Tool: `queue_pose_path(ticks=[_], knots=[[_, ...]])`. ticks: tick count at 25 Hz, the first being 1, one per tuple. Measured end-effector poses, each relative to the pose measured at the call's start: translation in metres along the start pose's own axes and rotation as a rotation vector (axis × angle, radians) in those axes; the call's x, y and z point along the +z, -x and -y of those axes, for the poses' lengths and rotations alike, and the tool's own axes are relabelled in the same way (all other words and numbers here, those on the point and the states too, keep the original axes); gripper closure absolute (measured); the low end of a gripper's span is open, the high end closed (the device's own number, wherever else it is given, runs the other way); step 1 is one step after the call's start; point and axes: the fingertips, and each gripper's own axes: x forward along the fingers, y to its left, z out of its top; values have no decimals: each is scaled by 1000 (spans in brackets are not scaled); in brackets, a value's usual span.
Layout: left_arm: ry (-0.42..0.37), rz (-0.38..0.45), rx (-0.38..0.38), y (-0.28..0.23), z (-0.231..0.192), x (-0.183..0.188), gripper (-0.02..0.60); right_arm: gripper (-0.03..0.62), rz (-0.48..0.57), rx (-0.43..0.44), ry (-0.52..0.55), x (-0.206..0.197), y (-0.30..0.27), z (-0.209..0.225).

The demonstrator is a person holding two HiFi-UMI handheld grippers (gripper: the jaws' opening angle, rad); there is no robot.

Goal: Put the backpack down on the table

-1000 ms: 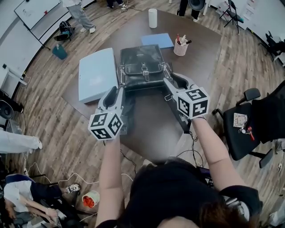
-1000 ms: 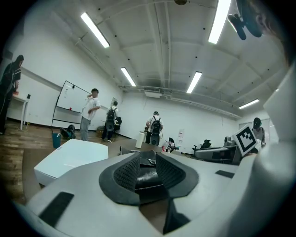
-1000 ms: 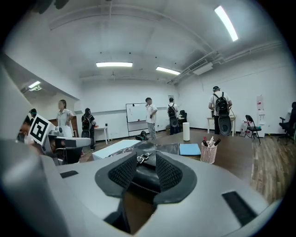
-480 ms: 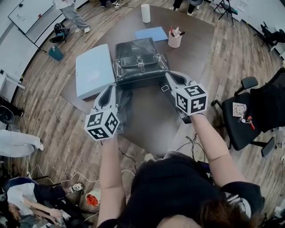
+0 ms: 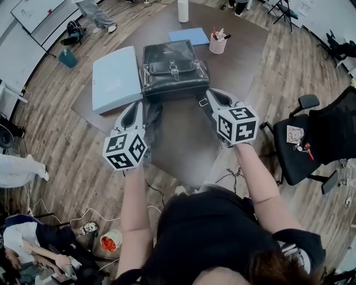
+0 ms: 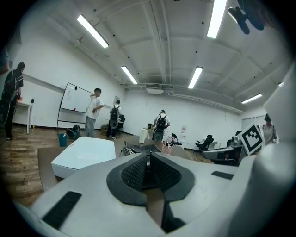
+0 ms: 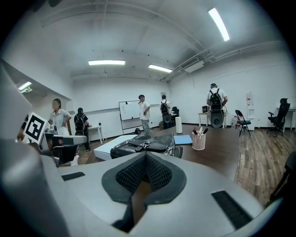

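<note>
Grippers come first, nearest the person: the left gripper (image 5: 136,109) and the right gripper (image 5: 212,96) point away over the near part of the table (image 5: 245,61), one toward each lower corner of the bag. In its own view each has its jaws closed, pad against pad. The right one holds nothing. The left shows only a thin dark seam between its pads, and I cannot tell whether that is a strap edge. Both tips sit just short of the bag without touching its body, which suggests the load has been given over to the tabletop. Just beside the left gripper, a dark shoulder strap (image 5: 151,123) trails slack along the wood toward the person, and a second strap runs partly under the right gripper. Beyond them the backpack (image 5: 173,69) lies flat on the table, front face up. It is glossy black leather with a flap, a central metal buckle and metal rings at its near corners, and looks settled. A pale blue case (image 5: 115,78) lies touching or just beside its left edge. Farther off are a blue folder (image 5: 189,35), a pen cup (image 5: 217,43) and a white cylinder (image 5: 183,11).
</note>
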Motion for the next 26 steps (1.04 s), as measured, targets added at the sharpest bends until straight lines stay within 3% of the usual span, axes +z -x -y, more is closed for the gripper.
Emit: queue_pose_path(ticks=[7,12,18,26], knots=[[7,0,23,10,1,-7,537,577,-7,11,-32,-9,9,-10],[0,-2,50,18,-1,-13,537,577,23,6,-119,-8,13,-9],[-26,-23,81,26,-5,-21,537,577,15,13,-111,-9,10,-11],[0,-13,93,30,-10,-21,537,577,4,38,-116,-12,5,-17]])
